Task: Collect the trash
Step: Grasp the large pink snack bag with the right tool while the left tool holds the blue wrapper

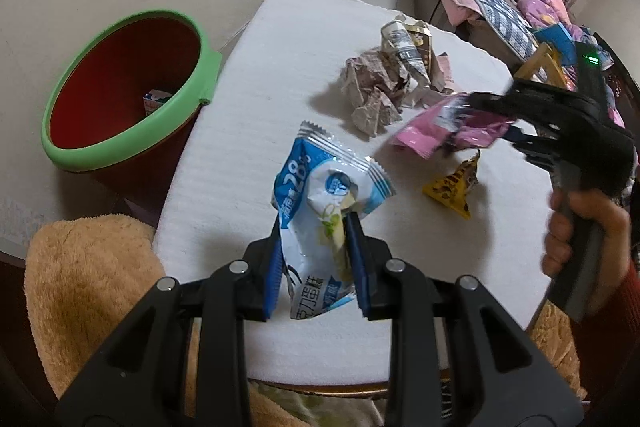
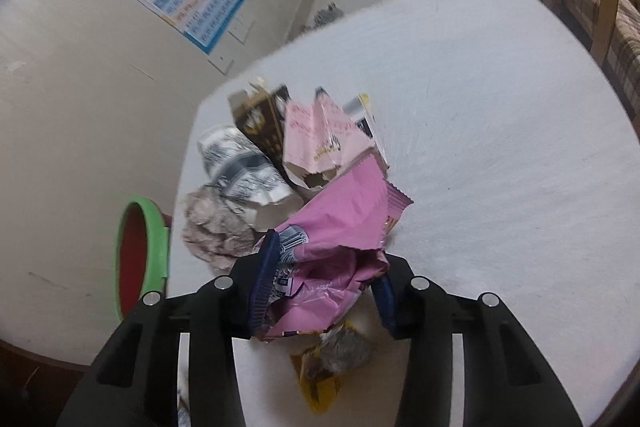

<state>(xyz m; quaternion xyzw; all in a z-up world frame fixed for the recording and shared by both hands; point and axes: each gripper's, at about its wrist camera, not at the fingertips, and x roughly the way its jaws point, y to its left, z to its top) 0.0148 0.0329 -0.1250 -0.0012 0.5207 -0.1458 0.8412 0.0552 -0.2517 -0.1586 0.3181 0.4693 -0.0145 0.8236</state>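
Note:
My left gripper (image 1: 314,227) is shut on a blue and white snack wrapper (image 1: 320,179), which stands up between its blue pads above the white table (image 1: 260,67). To the right, my right gripper (image 1: 460,121) (image 2: 326,263) is shut on a crumpled pink wrapper (image 1: 420,137) (image 2: 344,211) held just over the table; a hand (image 1: 580,227) grips its handle. A red bin with a green rim (image 1: 120,147) (image 2: 156,239) stands off the table's left edge, with a small carton (image 1: 154,101) at its bottom.
More trash lies on the table: a yellow wrapper (image 1: 452,187) (image 2: 320,375) under the right gripper, crumpled paper (image 1: 372,87) (image 2: 212,227), a striped paper cup (image 1: 404,47) (image 2: 240,163) and a torn pink carton (image 2: 320,135). A plush tan chair cover (image 1: 88,287) is near left.

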